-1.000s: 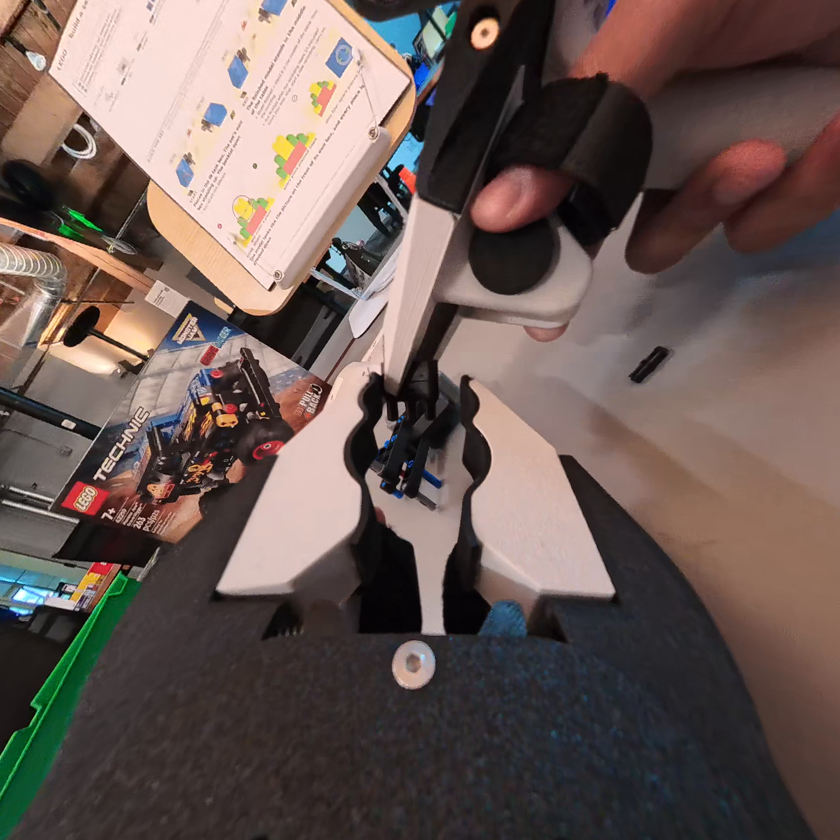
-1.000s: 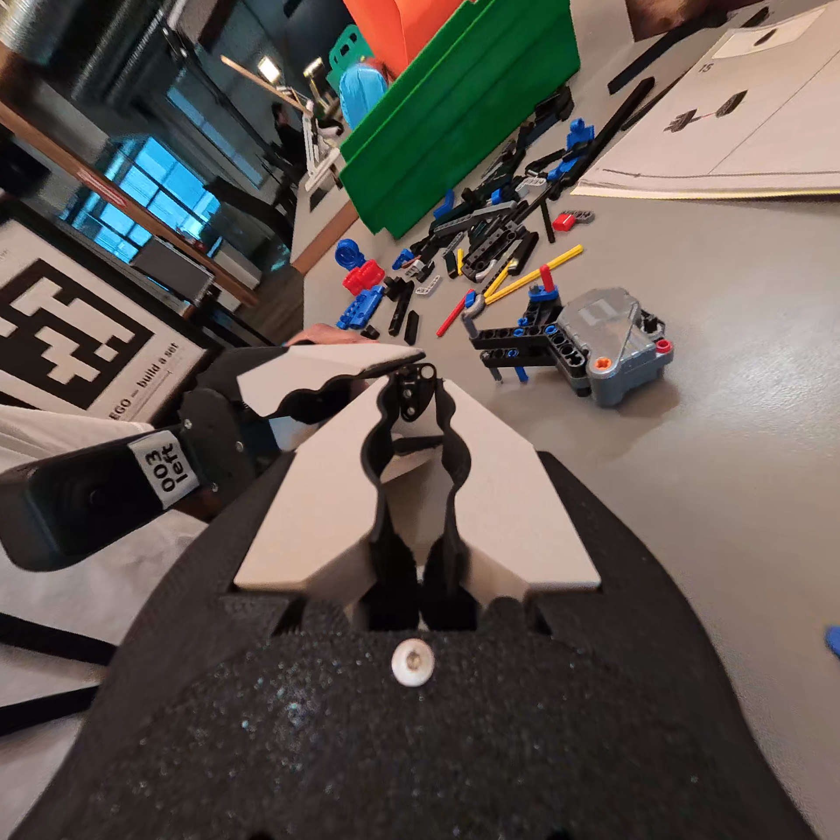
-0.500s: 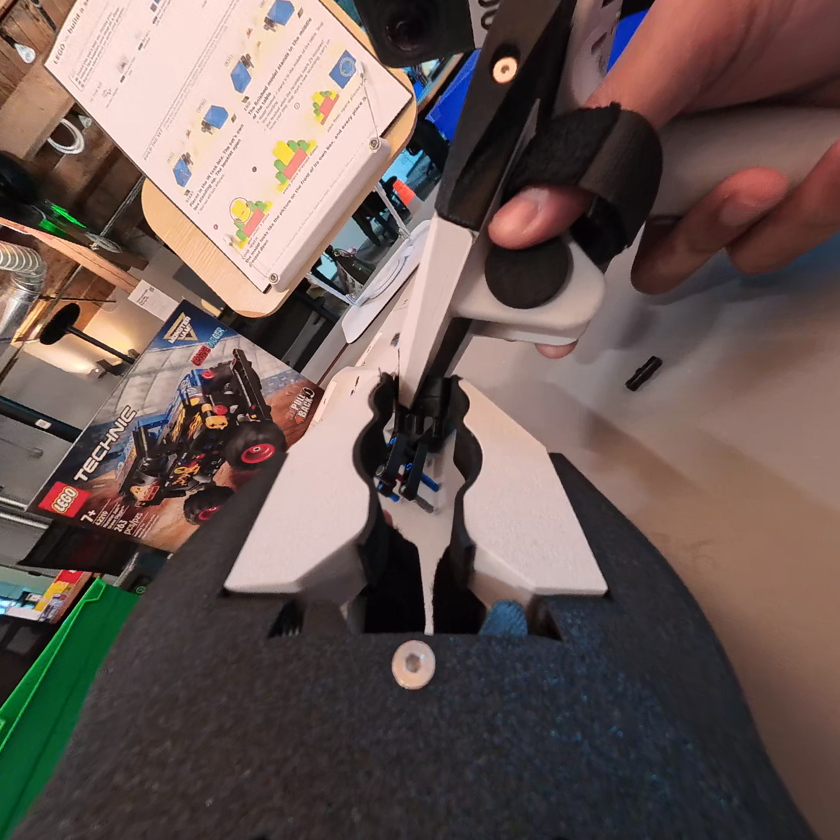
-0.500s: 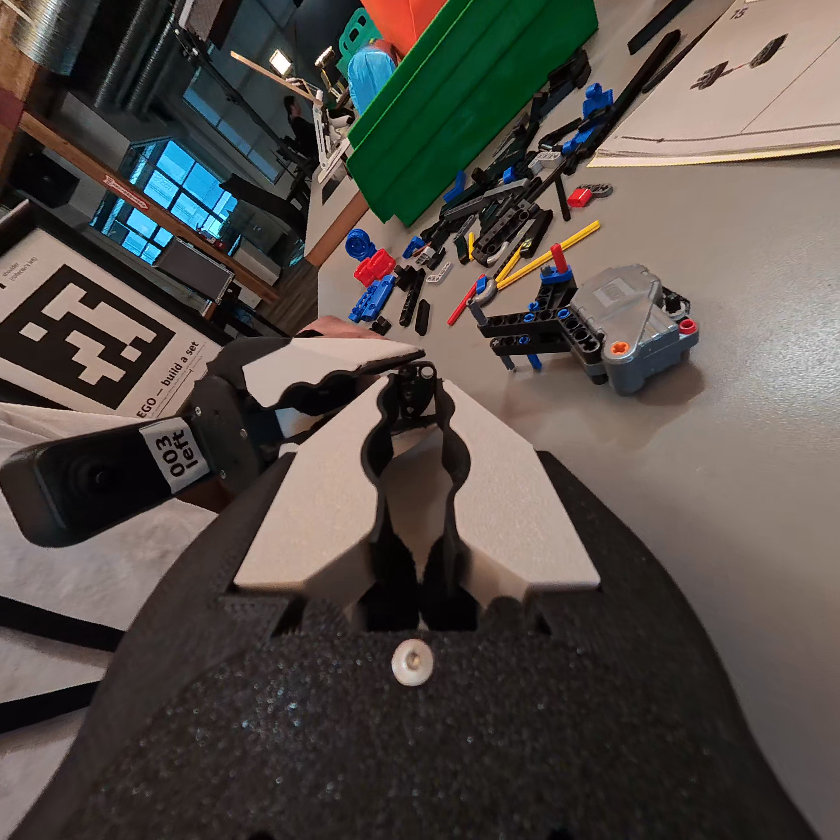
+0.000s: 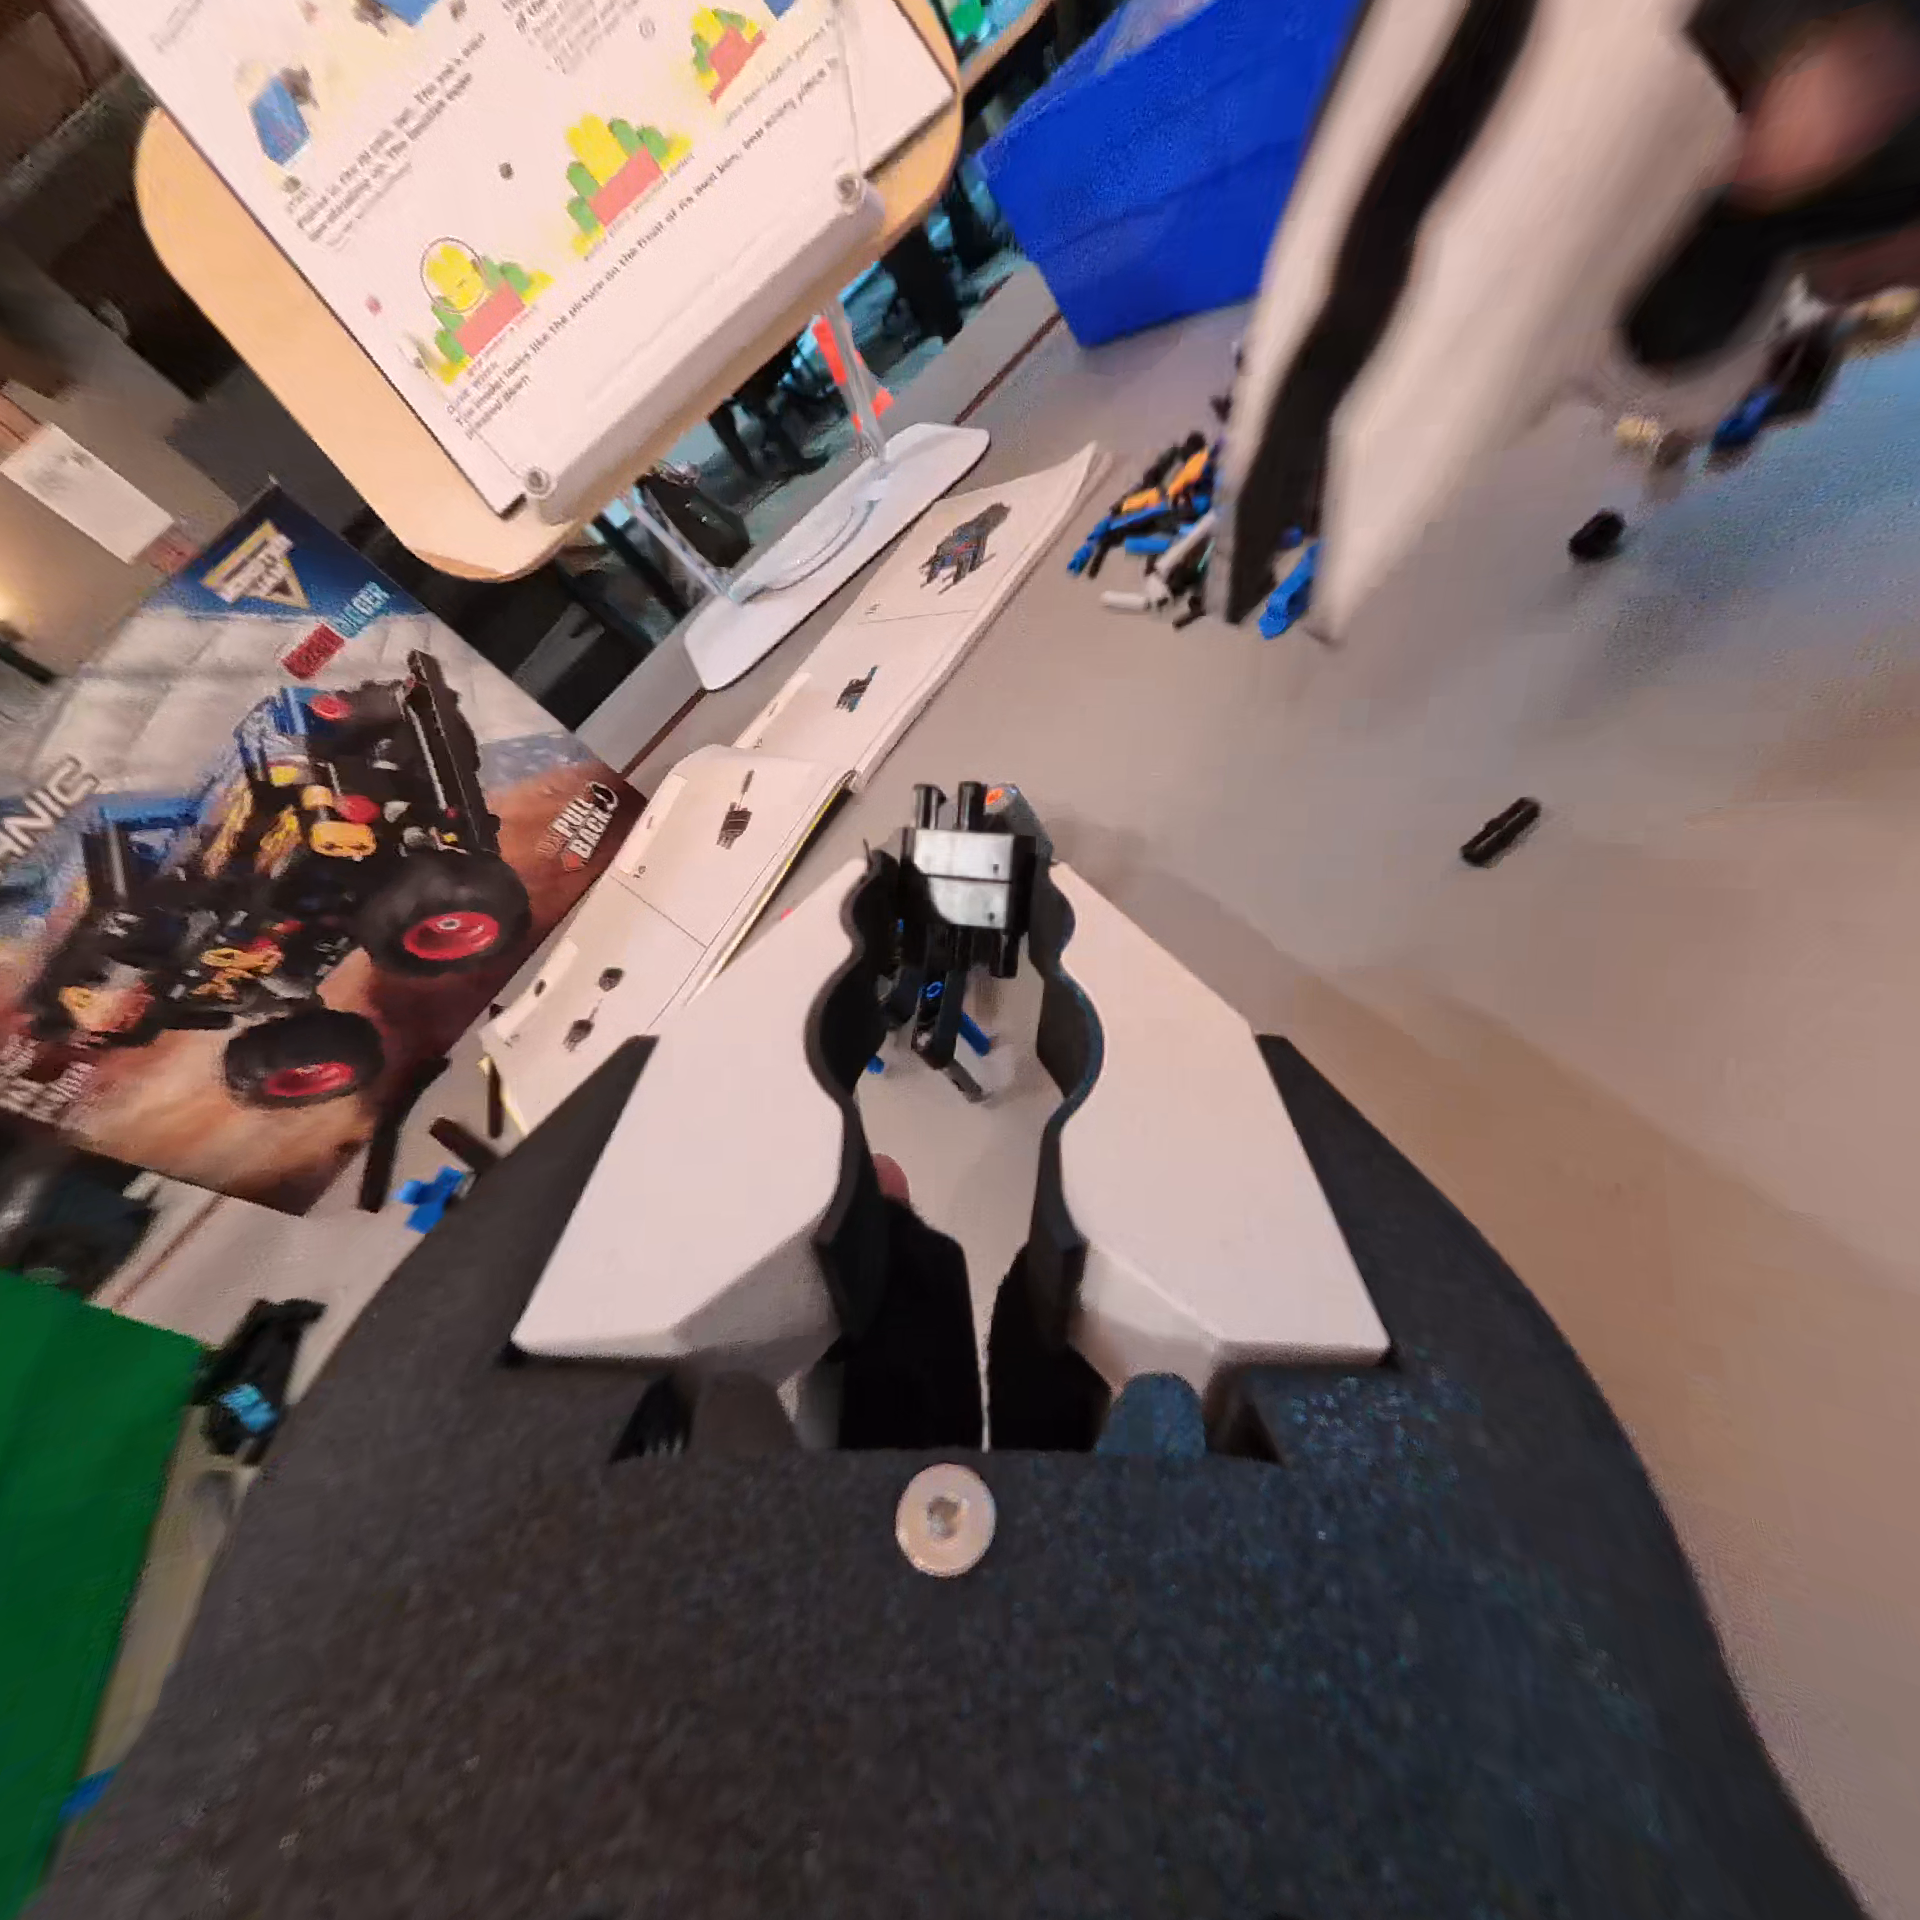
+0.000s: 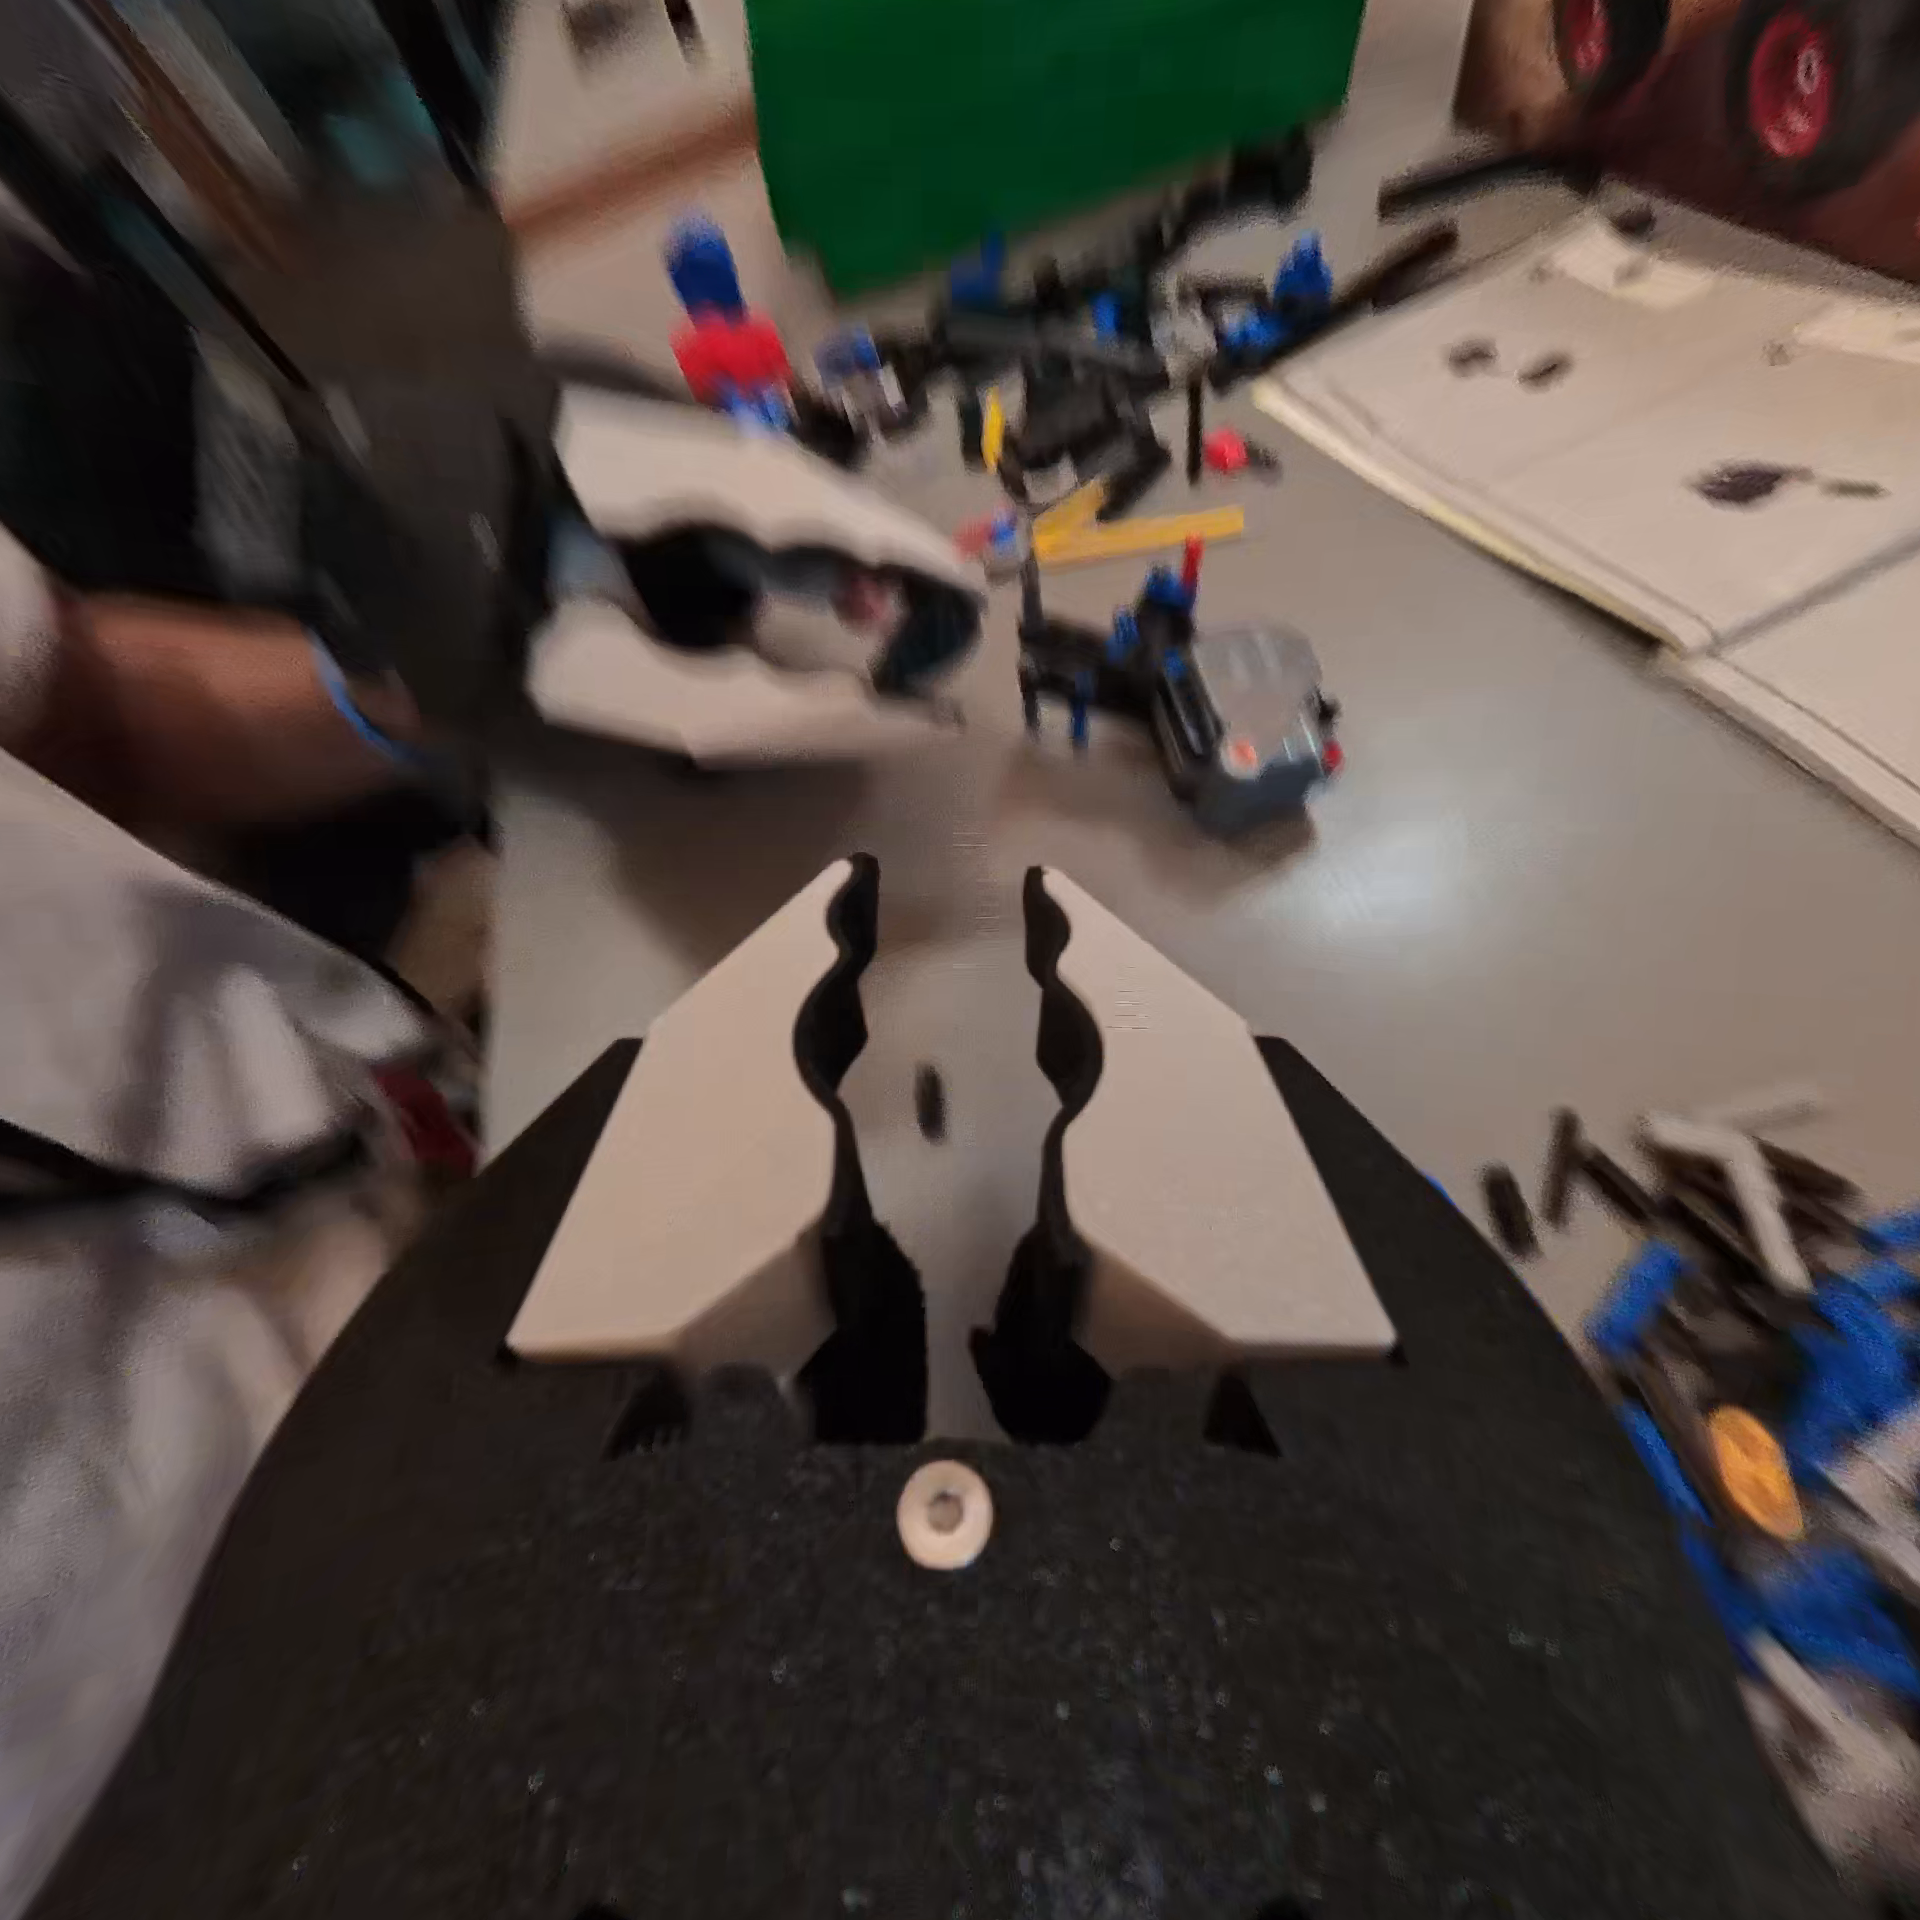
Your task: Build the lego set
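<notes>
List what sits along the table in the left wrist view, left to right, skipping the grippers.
Green bin → set box with the truck picture → open instruction booklet → black and grey sub-assembly between the left gripper's fingers → loose black piece alone on the table.

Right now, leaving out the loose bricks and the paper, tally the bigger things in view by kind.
Grippers: 2, the left gripper and the right gripper
Bins: 2, the green bin and the blue bin
Set box: 1
Sign board on a stand: 1
Part-built model: 1
Total: 7
</notes>
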`<state>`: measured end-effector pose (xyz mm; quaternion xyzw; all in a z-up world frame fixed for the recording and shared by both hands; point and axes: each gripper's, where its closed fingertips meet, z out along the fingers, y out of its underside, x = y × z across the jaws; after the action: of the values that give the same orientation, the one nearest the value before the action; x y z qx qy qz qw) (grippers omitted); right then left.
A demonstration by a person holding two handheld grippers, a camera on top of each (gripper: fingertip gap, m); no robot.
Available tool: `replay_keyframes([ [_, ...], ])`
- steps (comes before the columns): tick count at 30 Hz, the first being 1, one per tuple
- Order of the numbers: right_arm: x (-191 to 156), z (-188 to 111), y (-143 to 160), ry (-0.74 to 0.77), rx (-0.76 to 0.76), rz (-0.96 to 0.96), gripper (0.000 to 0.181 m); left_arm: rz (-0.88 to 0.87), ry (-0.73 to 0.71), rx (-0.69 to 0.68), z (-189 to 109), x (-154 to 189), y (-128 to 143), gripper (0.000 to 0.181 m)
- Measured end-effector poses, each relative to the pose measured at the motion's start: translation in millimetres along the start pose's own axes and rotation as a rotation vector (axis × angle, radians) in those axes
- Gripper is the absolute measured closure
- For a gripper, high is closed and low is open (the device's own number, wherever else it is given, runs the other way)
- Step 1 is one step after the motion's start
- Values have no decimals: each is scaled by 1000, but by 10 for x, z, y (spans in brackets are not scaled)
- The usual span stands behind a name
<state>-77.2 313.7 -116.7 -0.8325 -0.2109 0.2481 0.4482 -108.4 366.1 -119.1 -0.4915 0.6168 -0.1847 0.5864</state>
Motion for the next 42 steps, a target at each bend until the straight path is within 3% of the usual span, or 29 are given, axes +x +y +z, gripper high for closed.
replay_keyframes([
  [3, -107, -6, 505, 8, -216, -107, 153, -60, 53, 45, -55, -2, -41, 158],
  [5, -108, 21, 690, 37, -272, -154, 156, -54, 56, 51, -61, 8, -49, 158],
  [14, -62, 118, 716, 60, -261, -204, 173, -40, 69, 39, -39, 37, -34, 160],
  [17, 21, -7, 677, 70, -355, -250, 177, -47, 73, 44, -41, 31, -40, 159],
  [19, 100, -206, 616, 56, -488, -279, 179, -37, 72, 50, -49, 40, -48, 159],
  [26, 310, -991, 1006, 23, -1324, -189, 179, 0, 51, 52, -84, 48, -43, 158],
  [30, 379, -1060, 1066, 55, -1523, -191, 179, 3, 46, 53, -95, 43, -41, 159],
  [42, 200, -914, 1127, 10, -1570, -195, 178, 19, 41, 53, -97, 53, -40, 158],
])
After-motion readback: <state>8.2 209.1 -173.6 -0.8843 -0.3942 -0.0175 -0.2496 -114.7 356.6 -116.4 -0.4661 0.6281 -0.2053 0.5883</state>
